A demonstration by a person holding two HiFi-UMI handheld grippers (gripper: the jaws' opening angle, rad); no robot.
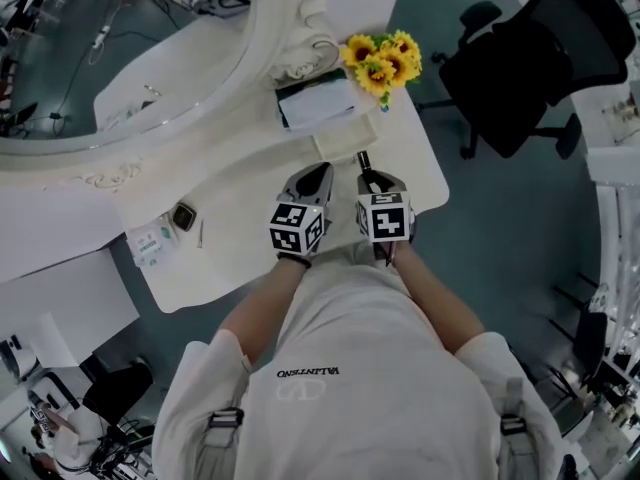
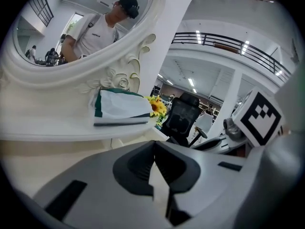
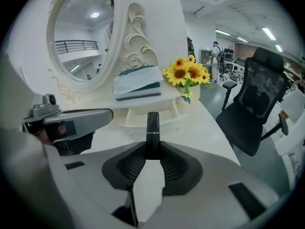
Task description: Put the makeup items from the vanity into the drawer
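White vanity table [image 1: 235,253] seen from above, person standing at its front edge. Far left on table: small packet [image 1: 150,243], small dark item [image 1: 183,216] beside it. Left claw [image 2: 154,148] pressed shut, nothing in it, above table. Just beside it, right claw [image 3: 152,149] clamped on black lipstick tube [image 3: 152,128], which sticks out past claw tips toward open small drawer [image 3: 171,116]. Sunflowers [image 1: 381,60] beyond. Black office chair [image 1: 530,58] far right.
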